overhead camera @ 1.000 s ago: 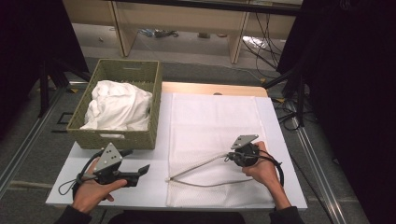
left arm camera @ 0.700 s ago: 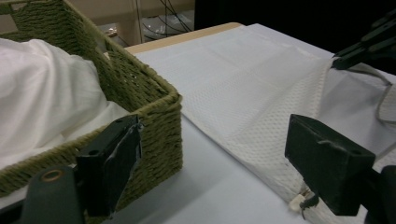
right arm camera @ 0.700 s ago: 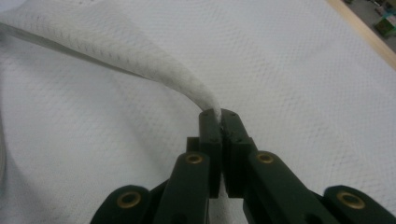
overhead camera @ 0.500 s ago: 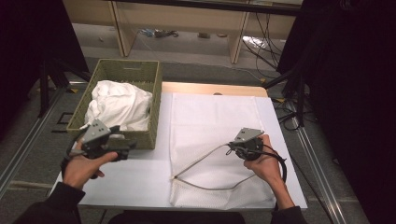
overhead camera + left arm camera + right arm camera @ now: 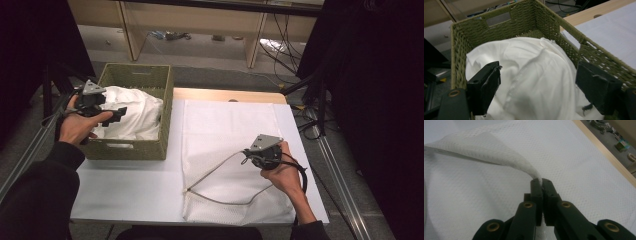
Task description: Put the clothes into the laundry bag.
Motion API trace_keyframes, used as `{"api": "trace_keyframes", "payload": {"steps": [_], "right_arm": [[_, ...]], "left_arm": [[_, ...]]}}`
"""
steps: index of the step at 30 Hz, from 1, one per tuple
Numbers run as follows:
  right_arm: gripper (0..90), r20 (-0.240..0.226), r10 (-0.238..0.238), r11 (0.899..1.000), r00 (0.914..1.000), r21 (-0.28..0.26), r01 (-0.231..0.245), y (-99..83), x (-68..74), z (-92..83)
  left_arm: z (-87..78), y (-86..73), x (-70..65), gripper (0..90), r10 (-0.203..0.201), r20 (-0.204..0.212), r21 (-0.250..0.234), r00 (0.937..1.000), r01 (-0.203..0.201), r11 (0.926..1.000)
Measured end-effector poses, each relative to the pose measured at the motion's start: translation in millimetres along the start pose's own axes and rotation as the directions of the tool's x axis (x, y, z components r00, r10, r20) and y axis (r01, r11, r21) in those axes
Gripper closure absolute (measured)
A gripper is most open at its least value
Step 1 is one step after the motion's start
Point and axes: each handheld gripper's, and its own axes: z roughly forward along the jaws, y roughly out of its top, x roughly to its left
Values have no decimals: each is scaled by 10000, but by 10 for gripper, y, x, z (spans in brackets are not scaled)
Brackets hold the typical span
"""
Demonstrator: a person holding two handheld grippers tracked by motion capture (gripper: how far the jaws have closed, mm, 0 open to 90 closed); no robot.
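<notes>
— Where's my left gripper [image 5: 114, 114]?

— Over the basket [image 5: 135, 77], jaws wide apart above the heaped white cloth [image 5: 534, 75] inside (touching nothing that I can see).

— And my right gripper [image 5: 541, 182]?

— Jaws together, clamped on a corner of the towel [image 5: 227, 130] spread flat on the table [image 5: 125, 187]; that corner is lifted and folded over the rest.

A white textured cloth [image 5: 227, 135] lies spread flat on the table, its near corner lifted and folded back over itself. More white cloth [image 5: 135, 112] sits bunched and rumpled inside the green woven basket [image 5: 127, 149] beside it.
</notes>
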Motion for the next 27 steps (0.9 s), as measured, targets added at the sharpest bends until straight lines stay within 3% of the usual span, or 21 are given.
{"api": "trace_keyframes", "payload": {"steps": [1,2,4,5,7,9,11,13,14,15,17,18,23,24,25,26,27], "right_arm": [[895,-5,-29,10000,10000,-10,29,8,-5,-9],[895,44,-14,10000,10000,-75,14,19,-7,-22],[895,66,-4,9999,10000,-138,5,37,-8,-42],[895,66,-4,9999,10000,-138,5,37,-8,-42],[895,87,-96,9998,9999,-185,97,53,-10,-56],[895,86,-93,9998,9999,-186,95,56,-6,-58],[895,73,-105,9998,9999,-187,106,56,-6,-59],[895,53,-111,9998,9999,-166,111,54,-7,-52],[895,44,15,9999,10000,-103,-14,54,3,-52],[894,10,-194,9997,9998,-154,194,57,-3,-43],[895,83,-330,9994,9994,-99,331,57,11,-32],[895,-58,-257,9997,9997,-49,257,53,19,-16],[894,43,-515,9987,9987,-36,515,36,16,11],[894,-231,-253,9997,9994,-31,253,32,24,27],[894,-231,-253,9997,9994,-31,253,32,24,27],[895,-257,-319,9995,9992,61,320,33,28,35],[894,-255,-355,9993,9990,66,357,32,32,39]], "left_arm": [[58,19,28,194,-248,67,89,9997,248,9997],[58,19,28,179,-248,67,89,9997,248,9997],[205,45,59,184,120,-415,384,9991,-104,9992],[205,45,59,188,120,-415,384,9991,-104,9992],[334,43,69,186,-282,63,800,9996,276,9964],[405,61,25,182,-548,111,857,9984,537,9949],[431,71,-14,164,-430,136,807,9990,418,9959],[497,71,-86,162,-174,521,793,9985,133,9968],[600,44,-126,152,-14,373,1182,9993,-30,9930],[657,22,-119,158,247,121,1458,9996,-262,9890],[752,-10,-49,148,530,-380,2113,9979,-438,9764],[816,-24,-4,139,148,-584,2010,9982,-28,9796],[922,-68,91,0,-264,-1165,2296,9928,528,9719],[1031,-131,103,0,-806,-354,2557,9961,870,9628],[1031,-131,103,0,-806,-354,2557,9961,870,9628],[1133,-183,70,0,-639,21,2573,9980,612,9644],[1183,-192,41,0,-371,24,2498,9993,353,9677]]}}
